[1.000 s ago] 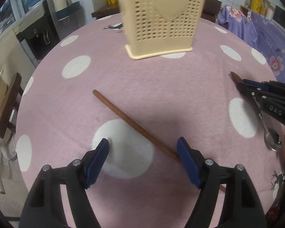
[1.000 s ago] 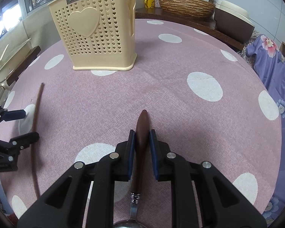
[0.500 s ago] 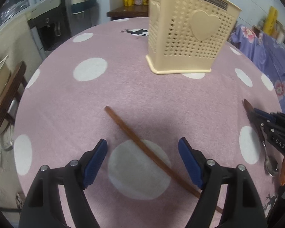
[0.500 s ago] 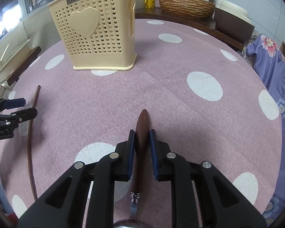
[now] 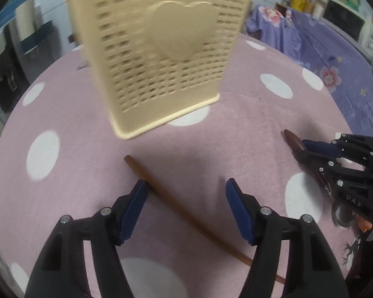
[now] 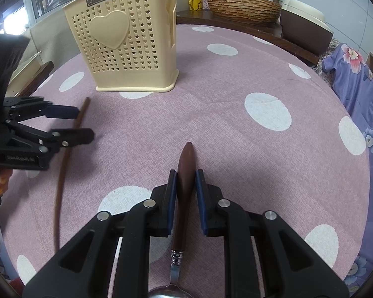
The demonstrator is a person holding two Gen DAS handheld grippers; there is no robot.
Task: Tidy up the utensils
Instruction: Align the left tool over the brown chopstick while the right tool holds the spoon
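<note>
A: Closest in on the right side, what do you see?

B: The right gripper [image 6: 186,181] has its jaws clamped on the dark wooden handle of a spoon [image 6: 185,173]. The handle runs straight out along the fingers, its tip pointing away, and the metal bowl sits back under the gripper at the bottom edge of the view.

A: And the left?

B: The left gripper [image 5: 184,195] has its jaws closing, with a chopstick [image 5: 186,216] lying between them on the pink dotted worktop [image 5: 248,129]. The pads don't press on it yet. The left pad [image 5: 134,207] is just beside the stick, the right one stands well off.

A: How does the stick lie?

B: Slantwise across the gap: far end up and left, ahead of the left pad, near end running back under the right finger. So its long axis crosses the jaws at an angle rather than squarely. I'd judge the wrist needs a little more roll, or the stick will skid as the pads meet it.

A: Further out?

B: The cream holder [image 6: 126,42] with the heart stands upright beyond both utensils, nearer the left gripper. That's where both should end up.
</note>
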